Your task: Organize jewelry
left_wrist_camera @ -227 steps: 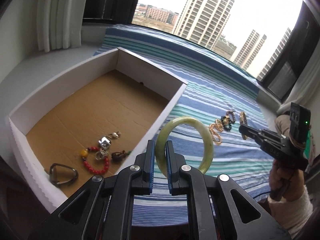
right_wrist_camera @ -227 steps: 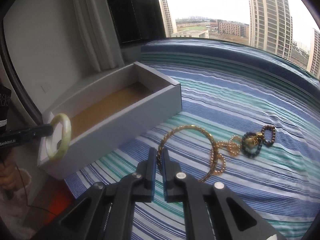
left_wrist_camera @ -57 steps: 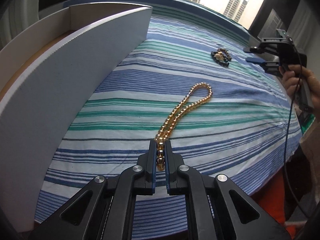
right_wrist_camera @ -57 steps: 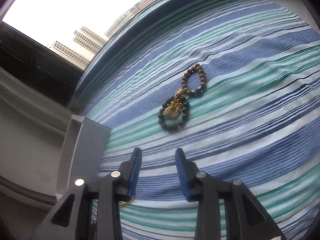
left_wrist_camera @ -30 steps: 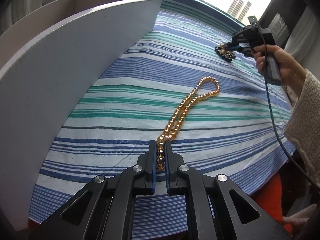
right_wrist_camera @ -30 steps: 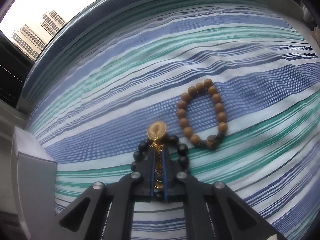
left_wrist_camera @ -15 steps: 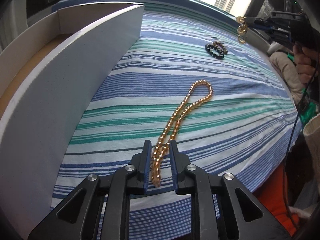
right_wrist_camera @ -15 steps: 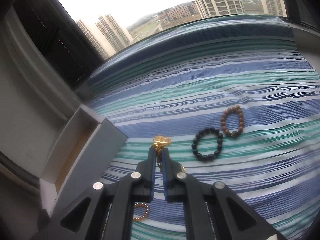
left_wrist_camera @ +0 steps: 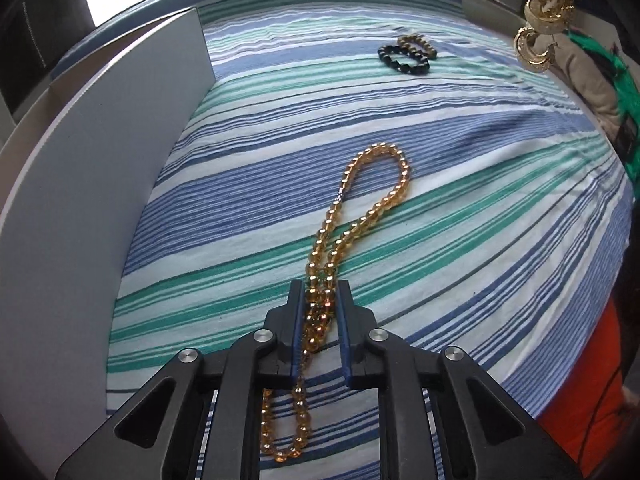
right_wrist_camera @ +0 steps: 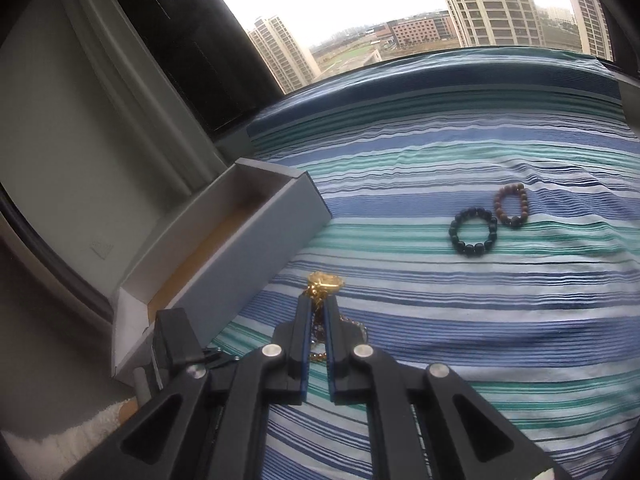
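Observation:
An amber bead necklace lies stretched on the striped cloth. Its two strands run between the fingers of my left gripper, whose jaws are closing on them; the beads fill the gap between the pads. My right gripper is shut on a gold link chain and holds it in the air, near the box's long wall. That gold chain hangs at the top right of the left wrist view. A black bead bracelet and a brown bead bracelet lie side by side on the cloth.
The white box with a cardboard floor stands on the left, its tall wall next to the necklace. The striped cloth covers the ledge. A person's beige and green clothing is at the right. Windows and a curtain lie behind.
My left gripper let go of the necklace's end, slid forward along it and narrowed on both strands. My right gripper lifted the gold chain off the black bracelet and carried it toward the box.

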The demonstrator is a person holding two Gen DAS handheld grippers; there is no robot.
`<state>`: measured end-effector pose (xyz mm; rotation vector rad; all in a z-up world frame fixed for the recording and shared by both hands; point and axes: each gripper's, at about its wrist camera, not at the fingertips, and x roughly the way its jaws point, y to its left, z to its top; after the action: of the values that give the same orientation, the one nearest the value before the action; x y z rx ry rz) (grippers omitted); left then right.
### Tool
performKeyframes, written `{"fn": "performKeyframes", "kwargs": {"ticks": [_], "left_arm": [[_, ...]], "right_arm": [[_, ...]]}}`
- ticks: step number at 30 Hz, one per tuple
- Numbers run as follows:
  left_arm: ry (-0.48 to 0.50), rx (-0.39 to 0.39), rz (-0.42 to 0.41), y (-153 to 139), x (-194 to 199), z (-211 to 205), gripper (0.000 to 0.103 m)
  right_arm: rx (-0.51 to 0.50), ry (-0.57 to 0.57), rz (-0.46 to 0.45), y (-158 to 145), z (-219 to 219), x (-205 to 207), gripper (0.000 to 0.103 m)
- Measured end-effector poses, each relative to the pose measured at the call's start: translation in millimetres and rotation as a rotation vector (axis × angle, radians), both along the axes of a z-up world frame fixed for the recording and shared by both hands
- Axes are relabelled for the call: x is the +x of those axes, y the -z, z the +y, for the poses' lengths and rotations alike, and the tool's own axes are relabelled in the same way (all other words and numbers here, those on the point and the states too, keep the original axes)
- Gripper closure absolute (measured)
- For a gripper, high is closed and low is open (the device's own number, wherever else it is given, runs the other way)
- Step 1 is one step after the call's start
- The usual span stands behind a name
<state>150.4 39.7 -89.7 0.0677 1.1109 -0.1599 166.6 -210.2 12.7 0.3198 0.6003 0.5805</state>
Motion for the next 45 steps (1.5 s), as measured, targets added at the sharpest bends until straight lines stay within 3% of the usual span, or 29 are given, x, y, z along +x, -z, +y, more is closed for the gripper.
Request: {"fn": "performKeyframes", "kwargs": {"ticks": [1,4,8,11,13,14,16,19,20,21,22,23,24,26,30,32,35,37,39,40,43,44,45], "left_arm": [[-0.016,-0.056,-0.007,-4,-1,5,0.101],[-0.096,-0.258,-0.031,-30,-4,31,0.103],[-0.135,-0.344,-0.128,-75,-17,52,0.103],[-0.087,-0.31,-0.142,-90,-26,53,0.103],[-0.053,-0.243,-0.11,-84,-34,49,0.093],[-0.042,-0.198,-0.094,-75,-39,46,0.077],[-0.035,-0.129,-0.06,-54,-48,41,0.058],[-0.036,-0.072,0.016,-20,-56,37,0.059],[-0.038,-0.049,0.029,-12,-58,35,0.062],[-0.039,-0.026,0.051,-2,-60,33,0.075],[-0.039,0.005,0.02,-2,-62,30,0.078],[-0.037,0.023,0.031,0,-62,27,0.09],[-0.048,0.001,0.033,-2,-61,28,0.091],[-0.073,-0.13,0.018,-15,-58,35,0.103],[-0.121,-0.317,-0.089,-62,-54,54,0.103],[-0.123,-0.352,-0.142,-85,-52,59,0.103],[-0.068,-0.297,-0.176,-98,-42,49,0.103],[-0.032,-0.222,-0.121,-85,-29,35,0.089],[0.018,-0.166,-0.069,-63,-17,18,0.054],[0.041,-0.126,-0.045,-50,-13,10,0.051],[0.072,0.004,0.016,-12,6,-9,0.053],[0.06,0.033,0.039,0,13,-11,0.075],[0.047,0.024,0.009,2,16,-11,0.089]], "right_arm": [[0.004,0.001,-0.004,0,-1,-4,0.097],[0.0,0.006,-0.017,0,-6,-14,0.097],[0.005,0.008,-0.026,1,-7,-21,0.097],[0.002,0.004,-0.041,-1,-5,-25,0.097],[0.008,0.001,-0.043,-1,-3,-26,0.097],[0.014,-0.002,-0.043,-1,-3,-27,0.097],[0.014,-0.007,-0.045,0,-2,-29,0.097],[0.01,-0.016,-0.038,4,2,-31,0.097],[0.01,-0.018,-0.034,5,3,-32,0.097],[0.008,-0.019,-0.03,6,4,-32,0.097],[0.006,-0.02,-0.029,6,4,-32,0.097],[0.006,-0.021,-0.029,7,5,-33,0.097],[0.007,-0.022,-0.03,7,5,-34,0.097],[0.009,-0.022,-0.034,6,5,-36,0.097],[0.021,-0.012,-0.044,5,2,-40,0.097],[0.025,-0.005,-0.049,5,0,-42,0.097],[0.028,0.002,-0.056,3,-5,-45,0.097],[0.031,0.006,-0.059,2,-7,-46,0.097],[0.037,0.01,-0.06,3,-8,-46,0.097],[0.041,0.01,-0.059,3,-8,-46,0.097],[0.045,0.008,-0.058,6,-9,-48,0.097],[0.047,0.006,-0.057,7,-10,-50,0.097],[0.048,0.006,-0.056,8,-10,-51,0.097]]}}
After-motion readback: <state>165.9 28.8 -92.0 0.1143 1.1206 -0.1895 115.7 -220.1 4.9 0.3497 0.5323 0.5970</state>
